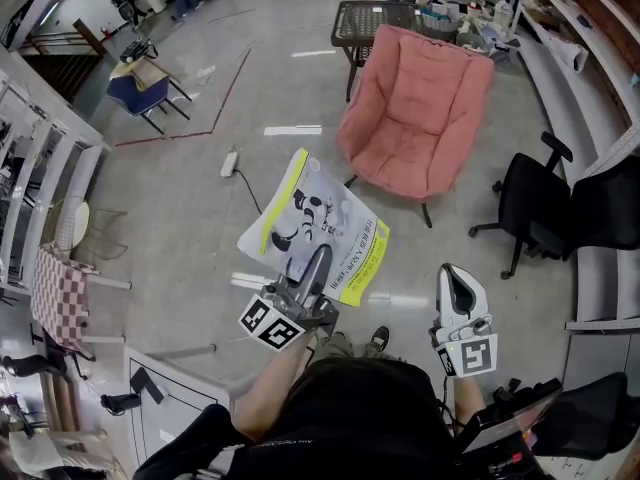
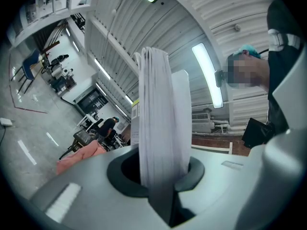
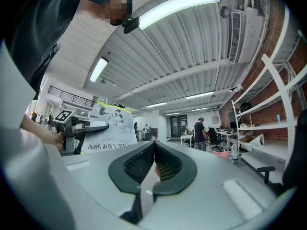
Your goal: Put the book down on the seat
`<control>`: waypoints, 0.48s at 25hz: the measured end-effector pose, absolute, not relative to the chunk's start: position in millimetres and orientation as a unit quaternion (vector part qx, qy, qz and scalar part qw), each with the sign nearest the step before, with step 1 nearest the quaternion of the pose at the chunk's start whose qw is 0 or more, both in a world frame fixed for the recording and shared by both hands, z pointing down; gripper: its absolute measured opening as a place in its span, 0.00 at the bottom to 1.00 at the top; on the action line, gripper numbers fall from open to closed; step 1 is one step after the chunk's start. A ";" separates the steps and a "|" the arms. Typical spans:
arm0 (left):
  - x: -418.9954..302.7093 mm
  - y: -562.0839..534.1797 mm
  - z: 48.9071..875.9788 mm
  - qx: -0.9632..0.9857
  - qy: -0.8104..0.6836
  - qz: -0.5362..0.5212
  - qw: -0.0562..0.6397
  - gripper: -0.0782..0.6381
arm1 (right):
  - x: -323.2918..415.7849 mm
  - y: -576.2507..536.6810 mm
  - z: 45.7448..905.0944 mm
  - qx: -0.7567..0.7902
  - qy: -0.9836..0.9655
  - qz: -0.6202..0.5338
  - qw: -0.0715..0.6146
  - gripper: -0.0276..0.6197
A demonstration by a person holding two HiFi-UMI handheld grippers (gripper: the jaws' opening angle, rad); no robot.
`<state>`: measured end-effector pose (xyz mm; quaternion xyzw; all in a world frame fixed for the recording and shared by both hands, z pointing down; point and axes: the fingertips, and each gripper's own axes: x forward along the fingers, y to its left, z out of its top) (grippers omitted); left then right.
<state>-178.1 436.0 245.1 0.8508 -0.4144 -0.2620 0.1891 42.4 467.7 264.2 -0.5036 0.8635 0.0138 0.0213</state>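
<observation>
Left gripper view: jaws clamp book [image 2: 156, 114].

White-yellow book [image 1: 318, 216] aloft; pink seat [image 1: 415, 118] beyond

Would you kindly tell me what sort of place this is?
Probably an open-plan lab or workshop office: a black office chair, wall shelving, and a taped concrete floor.

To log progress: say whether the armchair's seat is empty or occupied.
Empty: the seat shows bare pink cushion; the book is in the left gripper.
</observation>
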 end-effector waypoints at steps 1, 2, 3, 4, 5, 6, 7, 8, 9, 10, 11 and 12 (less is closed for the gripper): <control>-178.6 434.3 245.4 0.851 -0.414 -0.261 0.190 0.20 | 41.6 465.7 264.0 -0.503 0.864 0.014 0.020 0.06; -180.7 432.0 245.7 0.852 -0.412 -0.259 0.191 0.20 | 39.3 463.8 263.6 -0.503 0.864 0.013 0.020 0.06; -183.1 427.8 245.9 0.853 -0.410 -0.258 0.193 0.20 | 36.5 460.6 262.8 -0.504 0.864 0.014 0.019 0.06; -185.0 420.8 245.8 0.855 -0.407 -0.258 0.194 0.20 | 34.0 454.8 261.6 -0.505 0.863 0.015 0.018 0.06; -186.5 411.7 245.2 0.856 -0.403 -0.259 0.196 0.20 | 31.7 447.0 260.1 -0.506 0.862 0.015 0.016 0.06; -188.4 402.0 244.2 0.856 -0.400 -0.260 0.199 0.20 | 28.6 438.7 258.7 -0.508 0.861 0.016 0.014 0.06; -191.2 392.9 242.8 0.857 -0.396 -0.261 0.201 0.20 | 24.2 430.9 257.1 -0.509 0.860 0.016 0.011 0.06; -194.6 385.0 241.3 0.858 -0.391 -0.263 0.204 0.20 | 18.8 424.2 255.3 -0.511 0.860 0.016 0.009 0.06; -198.4 378.4 239.7 0.859 -0.386 -0.264 0.206 0.20 | 12.5 418.4 253.4 -0.512 0.859 0.017 0.007 0.06; -202.2 372.8 238.6 0.861 -0.380 -0.265 0.208 0.20 | 5.9 413.7 252.1 -0.513 0.858 0.017 0.006 0.06; -205.9 368.0 237.9 0.864 -0.374 -0.265 0.209 0.20 | -0.4 409.7 251.5 -0.516 0.856 0.017 0.006 0.06; -209.3 363.2 237.5 0.867 -0.368 -0.264 0.210 0.20 | -6.1 405.8 251.2 -0.519 0.855 0.015 0.007 0.06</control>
